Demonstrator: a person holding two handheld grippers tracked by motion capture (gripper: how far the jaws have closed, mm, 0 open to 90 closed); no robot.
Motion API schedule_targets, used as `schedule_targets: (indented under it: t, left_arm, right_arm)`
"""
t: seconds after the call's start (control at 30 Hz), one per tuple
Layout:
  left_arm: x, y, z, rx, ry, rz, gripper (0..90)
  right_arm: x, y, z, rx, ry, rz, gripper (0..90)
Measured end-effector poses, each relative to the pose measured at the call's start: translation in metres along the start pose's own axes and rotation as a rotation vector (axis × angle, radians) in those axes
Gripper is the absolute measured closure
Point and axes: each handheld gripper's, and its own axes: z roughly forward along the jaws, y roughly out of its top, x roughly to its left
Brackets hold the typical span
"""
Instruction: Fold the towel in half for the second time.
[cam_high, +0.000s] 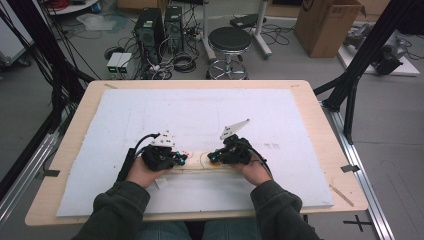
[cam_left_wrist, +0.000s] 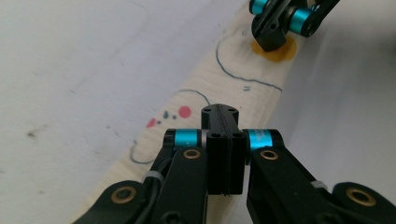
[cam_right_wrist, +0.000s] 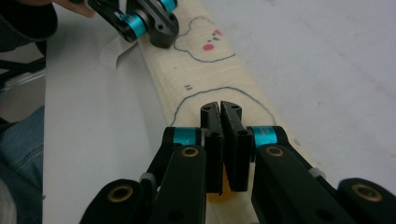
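Worktop (cam_high: 320, 150): pale plywood, rounded corners, one. On it one white foam sheet (cam_high: 200, 115), matte, faintly scuffed, rectangular.

One narrow wooden strip (cam_high: 200, 162) lies flat near the sheet's front edge, between the two hands. Light grain, smooth; blue pen outlines of bear-like heads, red and dark dots on one, an orange-yellow blob (cam_left_wrist: 280, 52) at the other end.

Two hand-held grippers, black hard plastic with teal rollers and brass pivots. Left hand-held gripper (cam_left_wrist: 219, 114): jaws pressed together, nothing between them, tips over the strip. Right hand-held gripper (cam_right_wrist: 221, 108): jaws together at the base, a hairline gap at the tips, empty, over the strip.

One small white paper scrap (cam_right_wrist: 114, 51) beside the strip.
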Motion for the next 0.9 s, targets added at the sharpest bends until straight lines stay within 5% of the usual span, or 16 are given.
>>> schedule_targets:
  t: [0.23,0.9]
  left_arm:
    - [0.004,-0.012,0.003,0.045,0.004,-0.02,89.5]
    - [0.01,-0.039,-0.022,0.009,0.041,-0.065,84.1]
  right_arm:
    - [0.002,-0.008,0.01,0.099,-0.005,-0.004,87.8]
    - [-0.009,-0.043,-0.017,0.047,-0.011,0.081,86.6]
